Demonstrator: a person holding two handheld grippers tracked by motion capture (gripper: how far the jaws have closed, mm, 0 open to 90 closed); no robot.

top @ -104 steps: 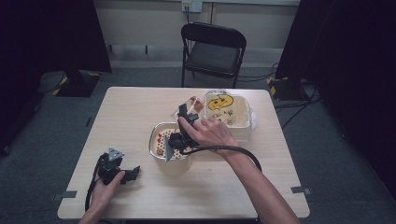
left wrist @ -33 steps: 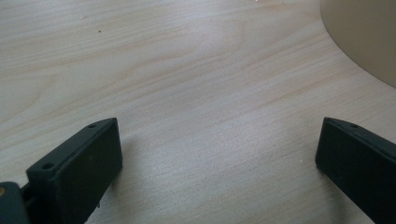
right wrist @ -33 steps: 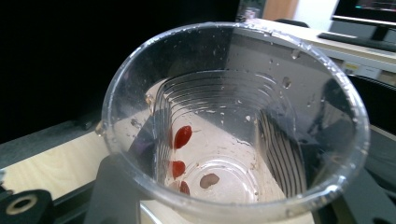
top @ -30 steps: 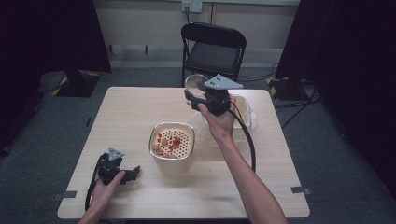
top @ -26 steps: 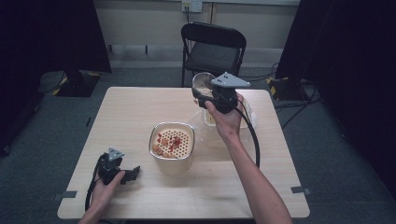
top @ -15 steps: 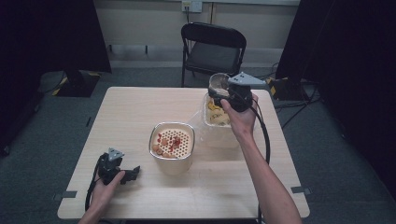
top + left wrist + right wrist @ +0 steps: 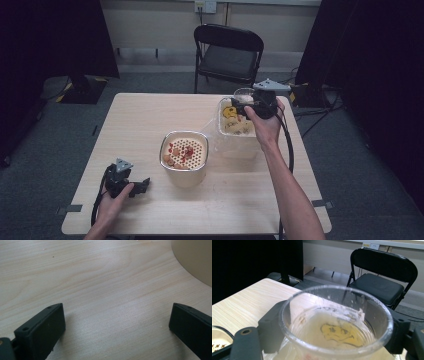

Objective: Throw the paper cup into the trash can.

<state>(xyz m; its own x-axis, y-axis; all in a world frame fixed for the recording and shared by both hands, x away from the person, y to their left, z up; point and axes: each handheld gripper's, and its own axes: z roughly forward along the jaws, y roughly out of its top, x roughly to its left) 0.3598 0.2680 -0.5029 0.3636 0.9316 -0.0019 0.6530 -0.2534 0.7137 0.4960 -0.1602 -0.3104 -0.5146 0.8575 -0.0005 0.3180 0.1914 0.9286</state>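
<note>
My right gripper [image 7: 245,102] is shut on a clear plastic cup [image 7: 243,95], held upright in the air over the clear plastic container [image 7: 220,118] at the table's back right. In the right gripper view the cup [image 7: 337,322] sits between the two black jaws, with pale residue and yellow food seen through its bottom. The container holds yellow and pale food. A cream bowl with a perforated insert [image 7: 184,134], carrying red and orange bits, stands mid-table. My left gripper [image 7: 142,186] rests open on the table at the front left, jaws wide apart over bare wood [image 7: 116,325].
A black folding chair [image 7: 229,50] stands behind the table's far edge. The bowl's side [image 7: 197,260] lies just right of my left gripper. Crinkled clear plastic [image 7: 225,145] spreads around the container. A cable [image 7: 289,145] trails along the right forearm.
My right gripper lifted the cup from beside the bowl and carried it rightward to above the container. The left gripper stayed still.
</note>
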